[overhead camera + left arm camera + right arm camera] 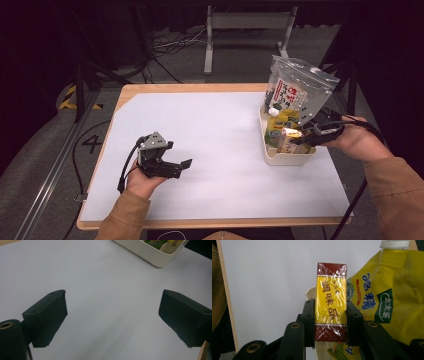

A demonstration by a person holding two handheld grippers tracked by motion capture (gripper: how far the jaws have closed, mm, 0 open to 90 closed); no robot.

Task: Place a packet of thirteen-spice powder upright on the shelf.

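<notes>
Right gripper (330, 315): I see both jaws pressed flat against the long sides of one small box (331, 302), yellow with dark red ends and wrapped in clear film. I see the box held upright just over the near end of the cream bin (287, 157), at the right side of the table (200, 150).

Left gripper (181, 167): my left hand (142, 182) holds it low over the white mat, well apart from the bin. Its jaws stand wide apart with nothing between them; in the left gripper view only bare mat lies in the gap.

Count, as far as I can tell: grippers, two; bin, one; box, one; yellow pouch (387, 295) with a white cap, one, just beside the box in the bin; tall clear bag (297, 87) with printed label, one, standing at the bin's far end.

Obscured: the bin's lower contents are crowded and too small to sort in the high view. The pouch is cut off at the edge of the right gripper view. The room beyond the table is dark.
</notes>
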